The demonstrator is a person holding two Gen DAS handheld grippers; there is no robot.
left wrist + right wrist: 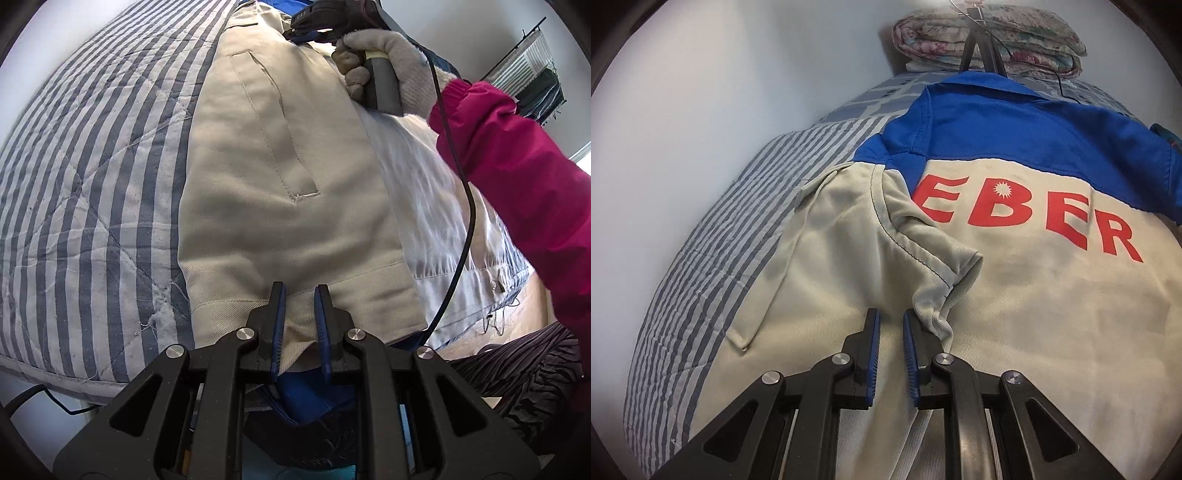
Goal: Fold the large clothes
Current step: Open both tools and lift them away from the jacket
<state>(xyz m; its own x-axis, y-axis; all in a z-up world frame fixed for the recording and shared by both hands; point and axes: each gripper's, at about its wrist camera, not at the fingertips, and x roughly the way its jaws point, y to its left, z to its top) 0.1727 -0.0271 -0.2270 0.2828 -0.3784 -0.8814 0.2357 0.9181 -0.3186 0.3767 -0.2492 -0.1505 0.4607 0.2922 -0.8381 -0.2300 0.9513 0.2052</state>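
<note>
Here, jacket on striped bedspread

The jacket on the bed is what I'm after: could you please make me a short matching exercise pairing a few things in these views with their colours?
Things:
1. jacket collar
2. lettering on the jacket's back
3. sleeve of the person's arm
4. bed cover

Colours:
A. grey and white stripes
B. blue
C. pink
D. red

Pairs: 1-B, 2-D, 3-C, 4-A
</note>
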